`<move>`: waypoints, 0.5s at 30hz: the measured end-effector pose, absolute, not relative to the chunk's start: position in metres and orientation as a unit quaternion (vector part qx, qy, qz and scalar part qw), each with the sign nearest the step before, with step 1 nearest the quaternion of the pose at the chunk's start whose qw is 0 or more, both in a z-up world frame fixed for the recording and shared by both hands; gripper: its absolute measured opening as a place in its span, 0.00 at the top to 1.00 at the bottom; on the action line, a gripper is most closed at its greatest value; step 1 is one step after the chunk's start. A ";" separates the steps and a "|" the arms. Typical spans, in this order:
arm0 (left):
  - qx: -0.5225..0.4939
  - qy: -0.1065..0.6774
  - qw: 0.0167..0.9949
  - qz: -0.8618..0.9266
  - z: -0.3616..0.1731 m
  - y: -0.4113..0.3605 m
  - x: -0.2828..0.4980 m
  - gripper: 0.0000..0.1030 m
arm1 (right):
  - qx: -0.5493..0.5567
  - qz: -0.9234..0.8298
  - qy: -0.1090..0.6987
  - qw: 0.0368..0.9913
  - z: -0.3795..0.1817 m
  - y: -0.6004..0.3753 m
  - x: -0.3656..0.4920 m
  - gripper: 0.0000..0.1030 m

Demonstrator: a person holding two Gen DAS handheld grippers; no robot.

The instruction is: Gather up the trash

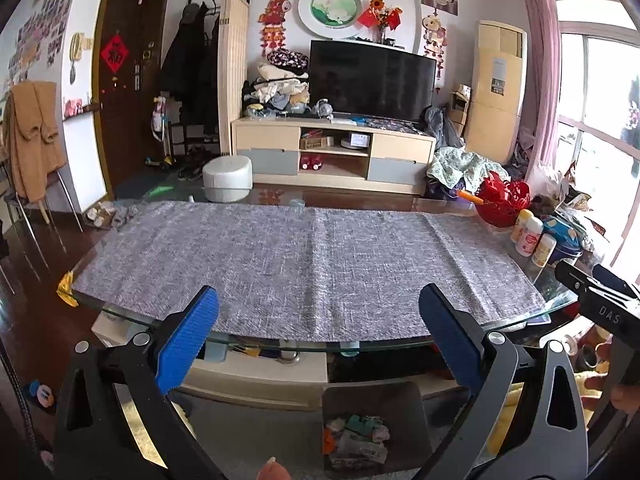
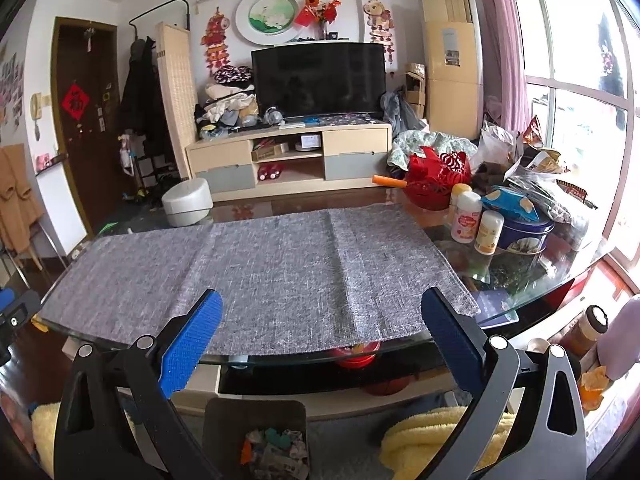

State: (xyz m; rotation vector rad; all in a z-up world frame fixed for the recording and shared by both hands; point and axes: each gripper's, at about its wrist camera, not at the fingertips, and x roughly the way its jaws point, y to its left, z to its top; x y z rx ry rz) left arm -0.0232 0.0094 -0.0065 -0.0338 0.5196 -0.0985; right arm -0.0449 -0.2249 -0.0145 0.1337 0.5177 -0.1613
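Observation:
A grey trash bin [image 1: 372, 400] stands on the floor in front of the glass table [image 1: 120, 312]; crumpled trash [image 1: 356, 440] lies inside it. It also shows in the right wrist view [image 2: 256, 412], with the trash [image 2: 276, 452] in it. My left gripper [image 1: 319, 312] is open and empty, held above the bin at the table's near edge. My right gripper [image 2: 322, 316] is open and empty, also above the bin. The right gripper's body shows at the right edge of the left wrist view [image 1: 600, 300]. A grey cloth mat [image 1: 312, 264] covers the table top.
At the table's right end stand a red basket [image 2: 436, 180], three white bottles [image 2: 466, 218], a blue tin [image 2: 524, 232] and snack bags [image 2: 540, 164]. A yellow towel [image 2: 440, 432] lies on the floor by the bin. A TV stand [image 1: 336, 152] and white stool [image 1: 227, 179] lie beyond.

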 end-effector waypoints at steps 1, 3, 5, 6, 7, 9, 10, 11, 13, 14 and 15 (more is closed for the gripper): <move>-0.012 0.256 0.966 -0.043 -0.007 0.008 -0.023 0.08 | 0.067 -0.079 0.256 0.961 -0.015 -0.225 -0.045 0.03; -0.009 0.255 0.966 -0.042 -0.007 0.006 -0.024 0.08 | 0.068 -0.079 0.259 0.960 -0.016 -0.226 -0.044 0.03; -0.010 0.253 0.967 -0.038 -0.008 0.006 -0.025 0.08 | 0.068 -0.080 0.260 0.960 -0.016 -0.226 -0.044 0.03; -0.011 0.251 0.967 -0.039 -0.008 0.006 -0.025 0.08 | 0.068 -0.080 0.260 0.960 -0.016 -0.227 -0.043 0.03; -0.009 0.249 0.968 -0.042 -0.008 0.005 -0.026 0.08 | 0.069 -0.080 0.261 0.960 -0.016 -0.227 -0.043 0.03; -0.008 0.246 0.968 -0.047 -0.008 0.005 -0.027 0.08 | 0.069 -0.079 0.261 0.960 -0.016 -0.226 -0.043 0.03; -0.010 0.247 0.968 -0.051 -0.009 0.004 -0.026 0.08 | 0.068 -0.079 0.261 0.960 -0.016 -0.226 -0.042 0.03; -0.011 0.248 0.967 -0.052 -0.009 0.004 -0.026 0.08 | 0.068 -0.078 0.262 0.960 -0.016 -0.226 -0.042 0.03; -0.011 0.249 0.967 -0.055 -0.009 0.003 -0.025 0.08 | 0.067 -0.079 0.261 0.960 -0.016 -0.226 -0.043 0.03; -0.012 0.250 0.966 -0.056 -0.010 0.003 -0.024 0.08 | 0.068 -0.078 0.261 0.960 -0.016 -0.226 -0.043 0.03; -0.013 0.252 0.966 -0.058 -0.010 0.003 -0.024 0.08 | 0.068 -0.078 0.261 0.960 -0.016 -0.226 -0.042 0.03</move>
